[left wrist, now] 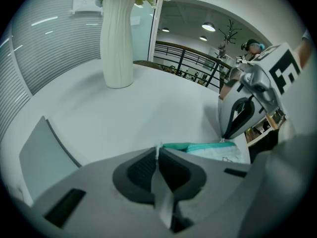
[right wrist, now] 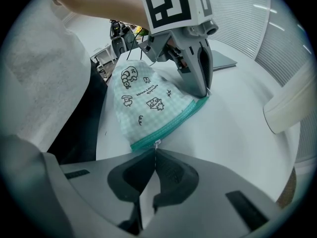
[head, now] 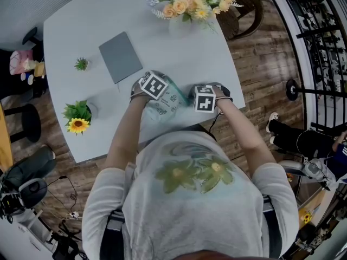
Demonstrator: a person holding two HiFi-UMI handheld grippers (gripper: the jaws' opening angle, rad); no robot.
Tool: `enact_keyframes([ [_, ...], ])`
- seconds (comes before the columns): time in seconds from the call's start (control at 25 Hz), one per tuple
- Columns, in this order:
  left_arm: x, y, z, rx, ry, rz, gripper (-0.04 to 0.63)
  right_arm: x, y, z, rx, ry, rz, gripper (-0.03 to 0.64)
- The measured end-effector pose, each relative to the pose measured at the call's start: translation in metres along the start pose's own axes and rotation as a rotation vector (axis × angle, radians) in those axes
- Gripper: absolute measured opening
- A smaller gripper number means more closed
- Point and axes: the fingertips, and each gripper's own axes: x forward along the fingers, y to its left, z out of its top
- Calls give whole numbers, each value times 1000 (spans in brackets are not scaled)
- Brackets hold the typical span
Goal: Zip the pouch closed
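Note:
A mint checked pouch [head: 164, 105] with small drawings lies on the white table [head: 76, 20], stretched between my two grippers. Its teal zipper band [right wrist: 173, 124] runs along the edge facing the vase. My left gripper [left wrist: 157, 155] is shut on the pouch's far corner; in the right gripper view its tips [right wrist: 204, 92] pinch that corner. My right gripper [right wrist: 155, 151] is shut on the small metal zipper pull [right wrist: 157, 144] at the near end of the pouch [right wrist: 148, 95]. In the left gripper view the right gripper [left wrist: 224, 139] stands over the pouch [left wrist: 213, 149]. Both marker cubes [head: 154, 85] show from above.
A white vase [left wrist: 117, 38] of flowers [head: 190, 1] stands at the table's far side. A grey notebook [head: 120, 56] lies left of the pouch. A small green plant [head: 82, 64] and a sunflower pot [head: 77, 119] sit near the left edge. The table's near edge runs just under my arms.

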Motion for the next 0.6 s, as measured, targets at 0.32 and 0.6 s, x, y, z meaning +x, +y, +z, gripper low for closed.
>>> enact_keyframes([
  [0.32,1,1,-2,3,10,1,25,4,12,-9,14,-4,12,18],
  [0.6,1,1,-1,-1,12,7,25,5,20,-11,53,-24,11,18],
])
